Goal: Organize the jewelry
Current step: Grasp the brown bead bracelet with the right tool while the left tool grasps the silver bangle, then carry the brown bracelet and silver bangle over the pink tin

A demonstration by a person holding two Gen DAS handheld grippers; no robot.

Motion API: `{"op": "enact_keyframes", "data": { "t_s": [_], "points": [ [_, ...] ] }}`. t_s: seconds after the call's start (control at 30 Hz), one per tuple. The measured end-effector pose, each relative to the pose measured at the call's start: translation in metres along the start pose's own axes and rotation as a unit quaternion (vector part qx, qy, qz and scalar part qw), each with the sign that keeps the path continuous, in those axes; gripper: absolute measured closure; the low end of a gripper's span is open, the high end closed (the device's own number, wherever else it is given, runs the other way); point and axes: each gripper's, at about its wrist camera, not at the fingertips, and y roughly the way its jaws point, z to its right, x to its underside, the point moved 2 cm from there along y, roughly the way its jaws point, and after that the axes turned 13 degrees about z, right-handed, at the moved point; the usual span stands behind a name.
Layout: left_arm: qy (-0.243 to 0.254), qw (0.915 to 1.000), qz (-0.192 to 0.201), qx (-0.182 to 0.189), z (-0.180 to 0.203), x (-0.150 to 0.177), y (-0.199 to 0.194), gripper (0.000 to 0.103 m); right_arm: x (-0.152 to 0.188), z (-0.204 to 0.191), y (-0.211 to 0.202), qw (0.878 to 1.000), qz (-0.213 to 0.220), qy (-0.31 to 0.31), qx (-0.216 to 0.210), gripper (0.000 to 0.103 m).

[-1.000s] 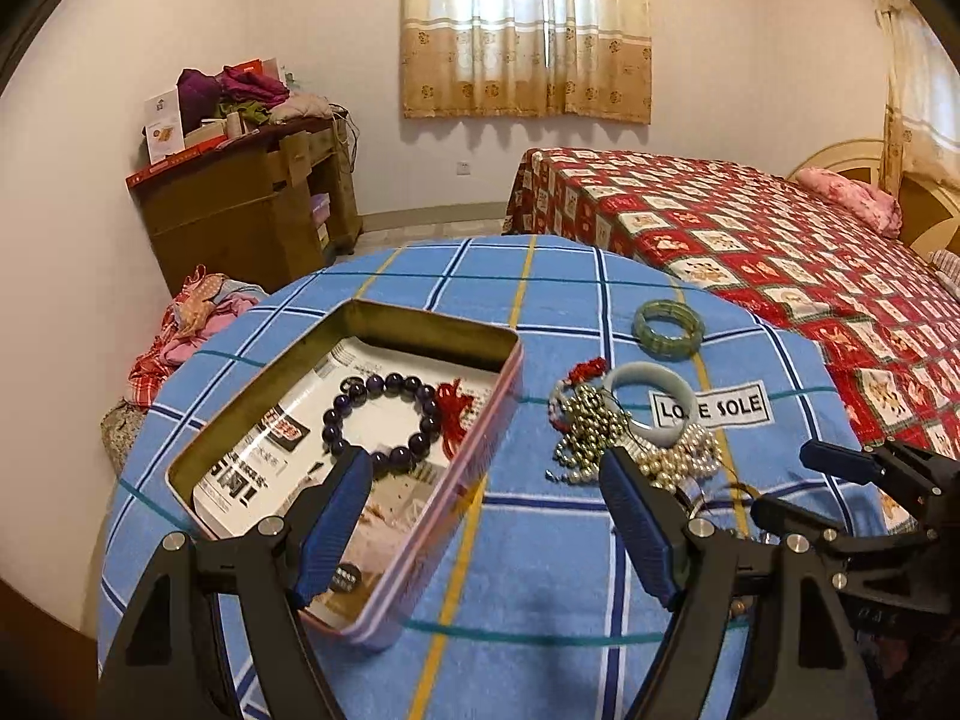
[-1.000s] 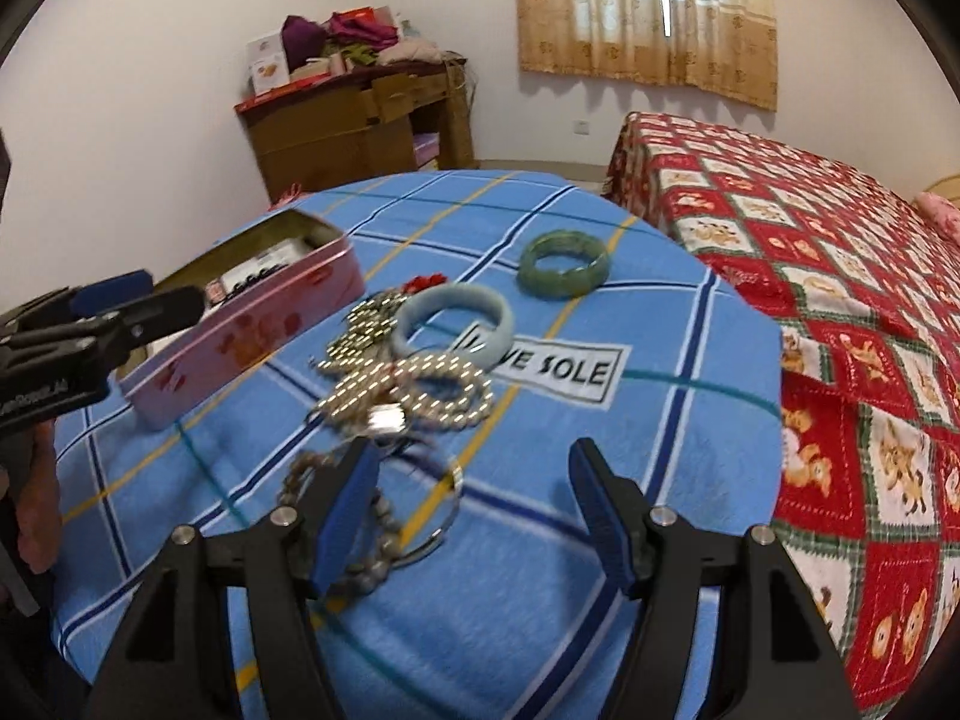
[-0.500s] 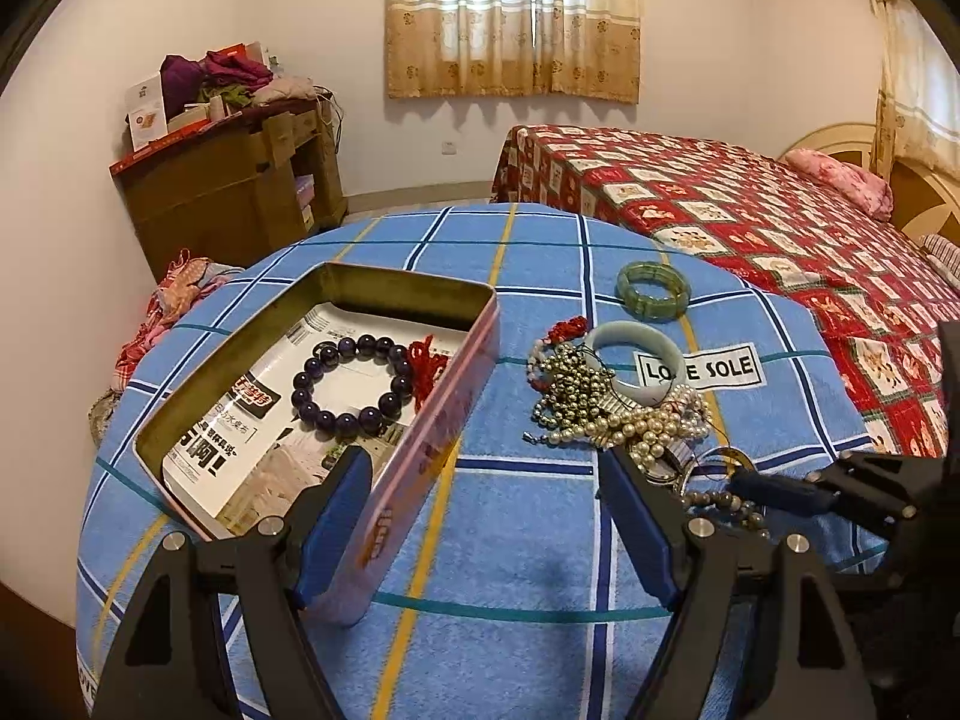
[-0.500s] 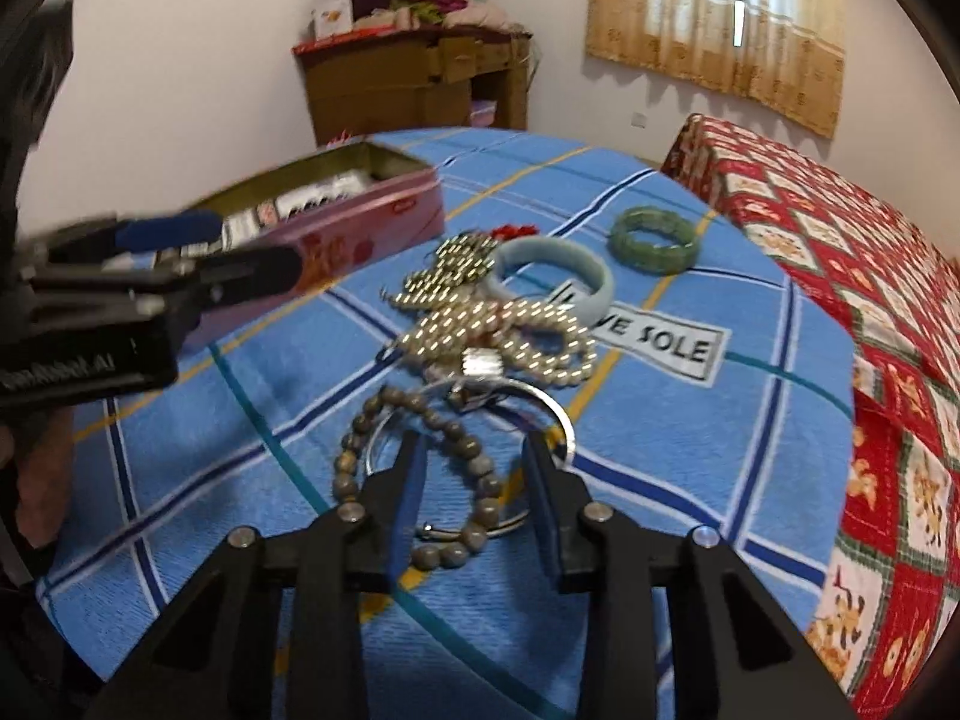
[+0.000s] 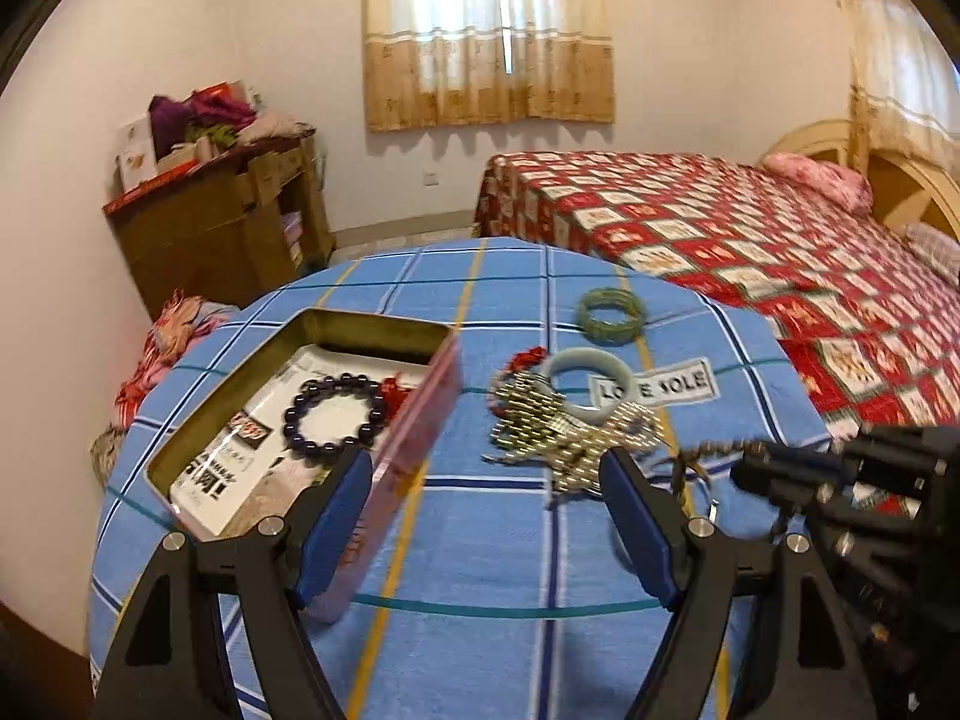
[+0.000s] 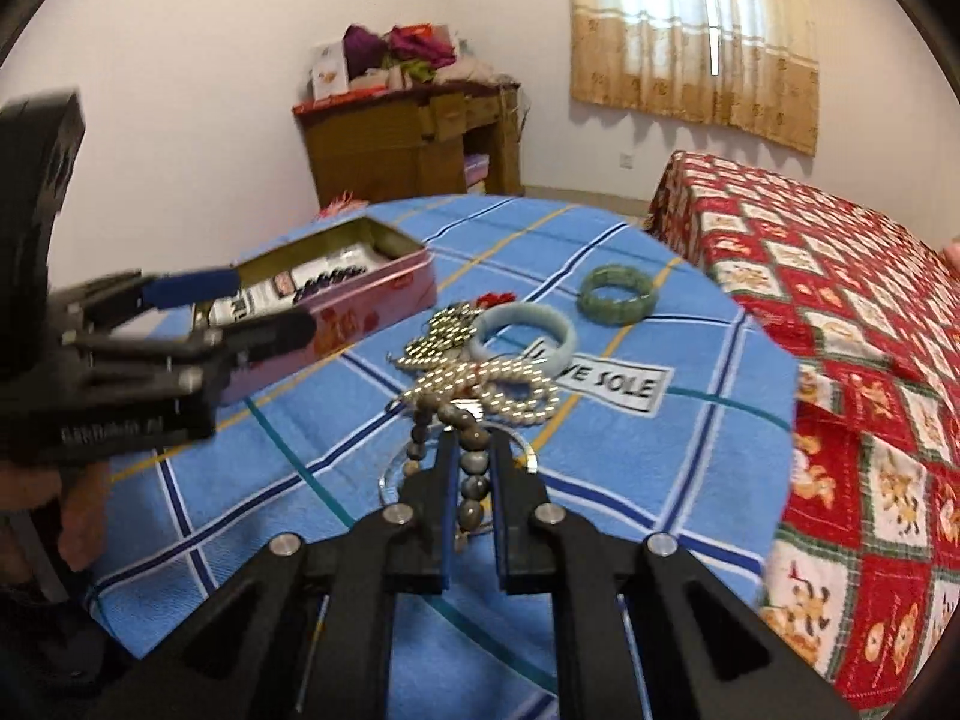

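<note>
My right gripper [image 6: 471,450] is shut on a brown bead bracelet [image 6: 465,429] and holds it just above the blue checked tablecloth [image 6: 630,480]. It also shows at the right of the left wrist view [image 5: 780,477]. My left gripper [image 5: 486,480] is open and empty beside a pink tin box [image 5: 420,420], which holds a dark purple bead bracelet [image 5: 333,417]. A pile of pearl strands [image 6: 480,381], a pale blue bangle [image 6: 522,333], a green bangle [image 6: 618,294] and a thin metal ring [image 6: 528,450] lie on the cloth.
The round table's edge [image 6: 780,420] drops off toward a bed with a red patterned cover [image 6: 840,276]. A wooden cabinet [image 6: 414,144] with clutter stands at the back wall. A cloth label [image 6: 606,384] reading "LOVE SOLE" is sewn on the tablecloth.
My right gripper has closed on the brown bead bracelet and lifted it off the cloth. My left gripper stayed open and drew back a little from the tin.
</note>
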Motion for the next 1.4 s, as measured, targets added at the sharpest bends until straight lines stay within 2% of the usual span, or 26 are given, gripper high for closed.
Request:
{"op": "enact_keyframes", "data": {
  "t_s": [0.1,0.23,0.4,0.47,0.53,0.57,0.63,0.83,1.1,1.4],
  "points": [
    [0.013,0.9995,-0.022,0.020,0.014,0.009,0.011,0.025,-0.004,0.011,-0.008,1.000,0.007,0.009,0.012,0.092],
    [0.010,0.9972,-0.058,0.046,0.023,0.020,0.029,0.038,-0.004,0.020,-0.009,1.000,0.008,0.019,0.018,0.092],
    [0.006,0.9935,-0.090,0.070,0.032,0.030,0.042,0.040,0.000,0.022,-0.006,1.000,0.004,0.026,0.014,0.092],
    [0.006,0.9914,-0.102,0.082,0.036,0.033,0.047,0.047,0.001,0.021,-0.005,1.000,0.004,0.025,0.013,0.091],
    [0.005,0.9888,-0.116,0.093,0.039,0.036,0.052,0.068,0.002,0.020,-0.005,1.000,0.004,0.024,0.012,0.091],
    [0.005,0.9868,-0.124,0.104,0.042,0.037,0.055,0.074,0.003,0.020,-0.005,1.000,0.004,0.023,0.012,0.092],
    [0.004,0.9847,-0.128,0.119,0.044,0.037,0.055,0.098,0.003,0.021,-0.006,1.000,0.006,0.022,0.014,0.092],
    [0.004,0.9877,-0.094,0.124,0.039,0.027,0.031,0.100,-0.001,0.021,-0.013,0.999,0.017,0.021,0.019,0.091],
    [-0.008,0.9944,-0.028,0.102,0.011,-0.008,-0.006,0.100,-0.011,0.013,-0.018,0.999,0.030,0.012,0.016,0.092],
    [-0.027,0.9975,0.004,0.066,-0.021,-0.026,-0.017,0.100,-0.029,0.000,-0.017,0.999,0.048,0.003,0.003,0.092]
  ]
}}
